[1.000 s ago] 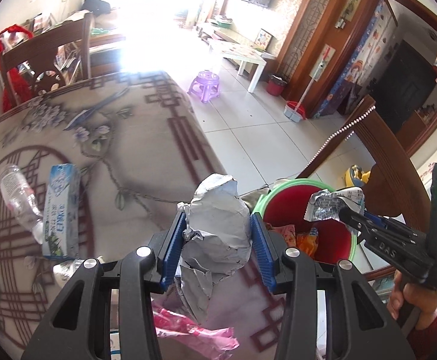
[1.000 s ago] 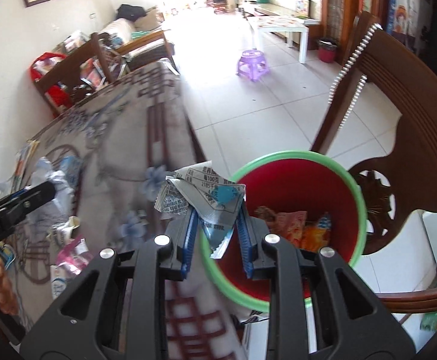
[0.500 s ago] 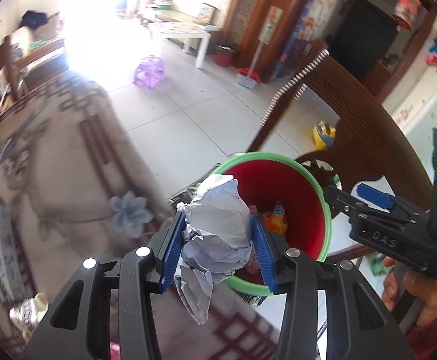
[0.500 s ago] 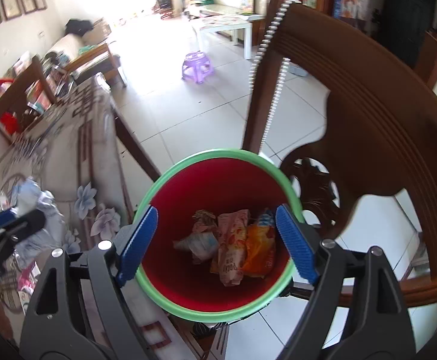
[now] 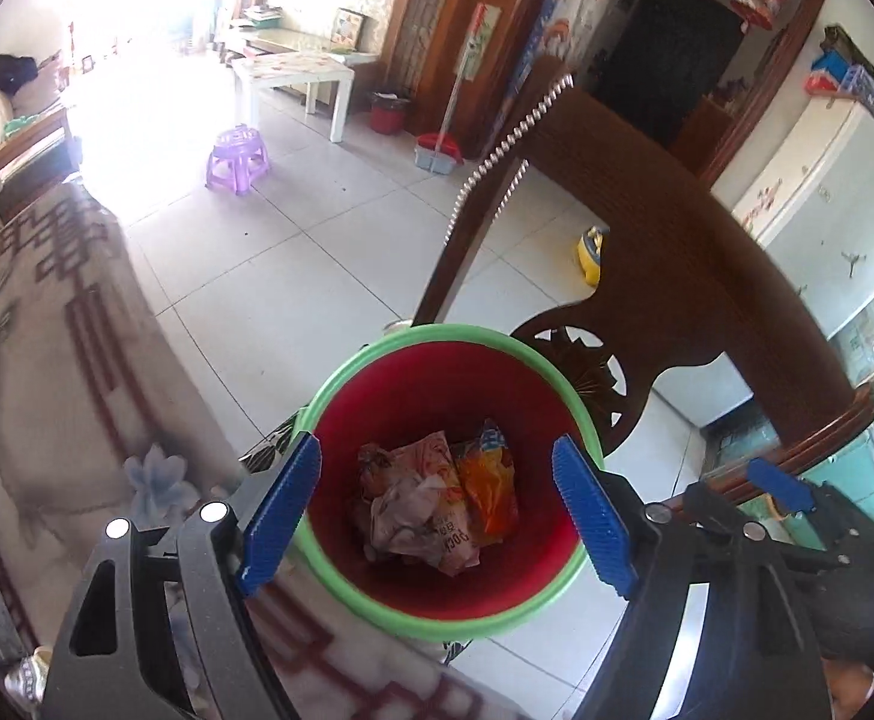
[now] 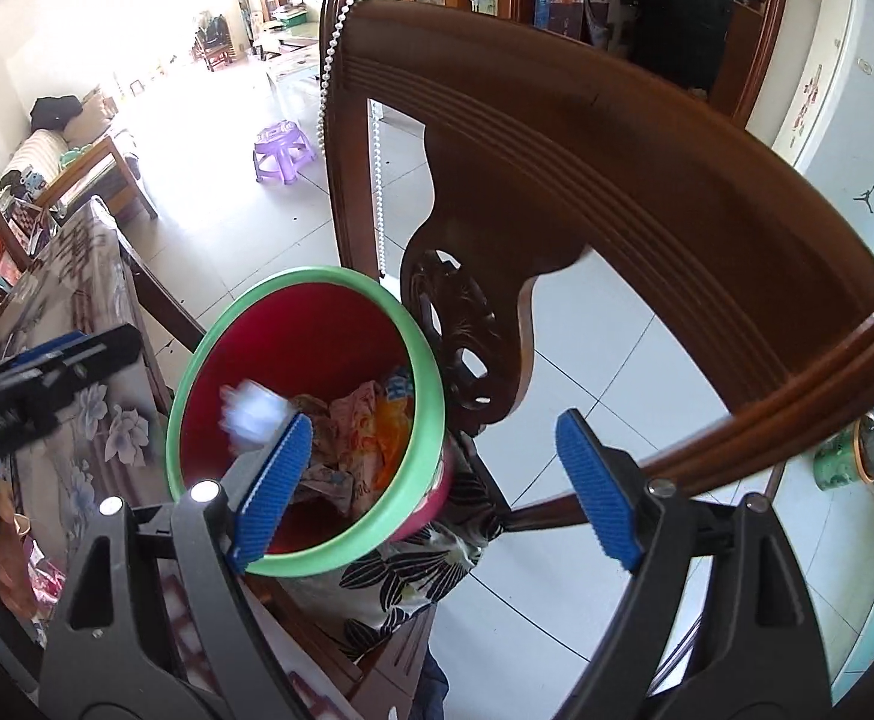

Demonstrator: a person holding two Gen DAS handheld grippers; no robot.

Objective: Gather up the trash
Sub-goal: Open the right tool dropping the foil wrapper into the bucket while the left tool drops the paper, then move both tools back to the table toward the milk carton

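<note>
Both loads have left the jaws. A second ago the left gripper [image 5: 437, 510] clamped a crumpled foil wad and the right gripper [image 6: 431, 486] clamped a printed paper scrap; now nothing lies between either pair of pads. The left jaws are opening, centred above the bin [image 5: 377, 600]. The right jaws are also opening, and stand wide beside the bin, over the chair [image 6: 647, 192] and floor. In the right view a blurred pale wad [image 6: 254, 414] shows inside the bin mouth, apparently falling. This suggests the drop step is complete for both items, and both grippers are free for the next pick.

Location of trash: the bin holds an orange wrapper [image 5: 488, 480], a pink-white printed wrapper [image 5: 419, 510] and the earlier paper scrap, all crushed together at the bottom. Further items probably remain on the table [image 5: 47, 360].

Materials and shapes:
- Bin: round, tapered plastic, red wall, smooth green rim. It rests on the chair seat, on a patterned cushion [image 6: 413, 570].
- Chair: dark carved wood, curved ribbed top rail, pierced round ornament; a bead string [image 6: 329, 48] hangs on one post.
- Table: soft floral cloth with maroon fretwork lines.
- Pads: blue, finely ribbed, rectangular.
- Floor: glossy pale tile.
</note>
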